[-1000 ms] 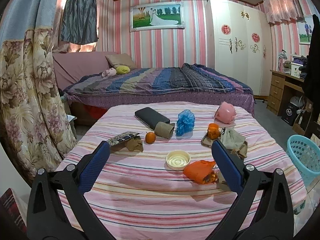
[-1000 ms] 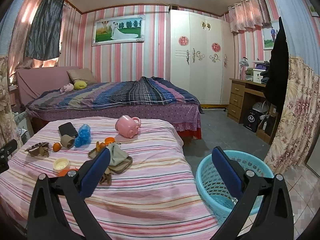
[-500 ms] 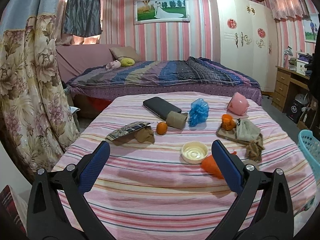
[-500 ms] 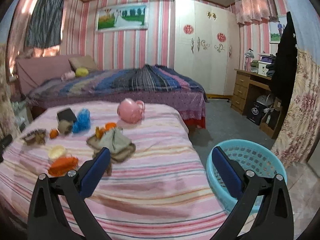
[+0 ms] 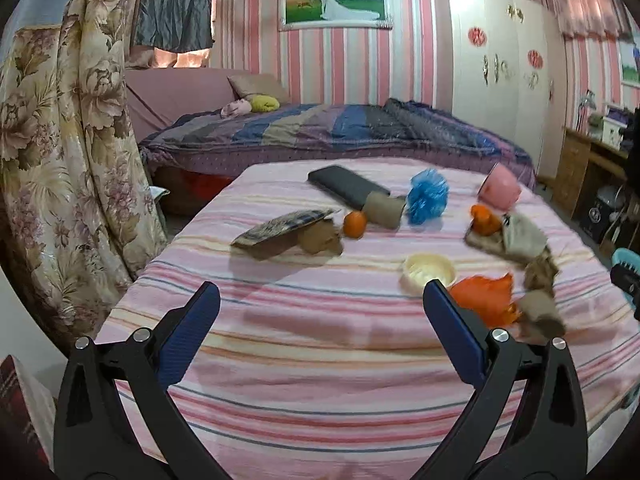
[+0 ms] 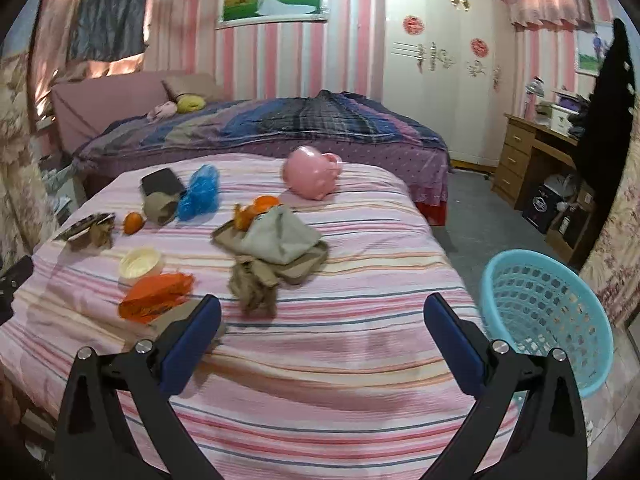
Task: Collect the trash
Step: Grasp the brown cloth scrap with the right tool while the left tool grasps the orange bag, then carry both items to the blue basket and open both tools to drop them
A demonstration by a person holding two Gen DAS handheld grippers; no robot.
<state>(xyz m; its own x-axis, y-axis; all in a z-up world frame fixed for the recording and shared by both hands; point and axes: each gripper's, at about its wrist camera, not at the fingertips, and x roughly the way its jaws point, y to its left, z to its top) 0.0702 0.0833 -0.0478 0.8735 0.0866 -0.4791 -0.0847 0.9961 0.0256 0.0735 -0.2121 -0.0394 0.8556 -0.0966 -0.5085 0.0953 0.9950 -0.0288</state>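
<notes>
Trash is scattered over the striped bed (image 6: 320, 360): an orange bag (image 6: 154, 296), crumpled brown paper (image 6: 254, 286), a blue bag (image 6: 200, 192). Both the left gripper (image 5: 320, 312) and right gripper (image 6: 320, 316) hang spread wide and empty, I guess lining up a first grab. Blue basket (image 6: 548, 312) sits on the floor just beside the bed, handy for dropping stuff in.

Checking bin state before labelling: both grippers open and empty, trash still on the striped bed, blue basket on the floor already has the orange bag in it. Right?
Not quite. The blue basket looks empty in the right wrist view; the orange bag lies on the striped bed, near the cream bowl. The rest holds: left gripper and right gripper are open and empty.
</notes>
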